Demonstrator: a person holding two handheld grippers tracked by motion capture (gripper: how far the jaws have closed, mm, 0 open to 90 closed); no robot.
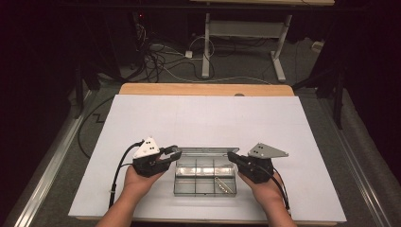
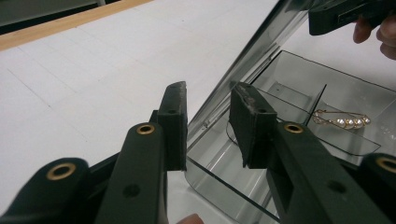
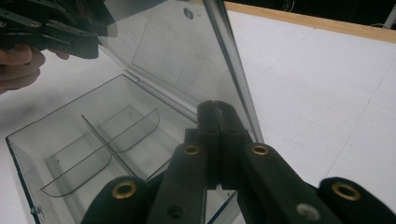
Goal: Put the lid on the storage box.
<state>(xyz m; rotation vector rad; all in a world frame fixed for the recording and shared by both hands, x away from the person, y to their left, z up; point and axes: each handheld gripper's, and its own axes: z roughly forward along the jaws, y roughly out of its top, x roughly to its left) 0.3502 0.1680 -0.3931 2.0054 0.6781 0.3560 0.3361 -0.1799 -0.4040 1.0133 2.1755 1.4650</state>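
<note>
The clear compartment box sat near the front edge of the white table, between the two hands, with its lid swung up at the back. The left gripper stood at the lid's left end, its jaws apart with the lid's edge in the gap and neither pad seen pressing on it. The right gripper sat at the lid's right end, its jaws pressed together; from the right gripper view the closed tips lay against the lid's rim, and whether they pinched any of it could not be told.

The likely trouble was the lid itself. With the left pads off it, it probably leaned on little more than its hinge and the right tips, so a small nudge could have dropped it shut or tipped it further back. A push from either side could also have slid the light box across the smooth sheet, or rocked it and sent the gold pearl pin skating out of its compartment.

Room was mixed. The front edge of the table was close behind the box, so a pull toward the person risked carrying it off the edge. Ahead and to both sides the white surface lay open right out to the wooden strip, well apart from everything. The thin dividers inside left little space for a jaw.
</note>
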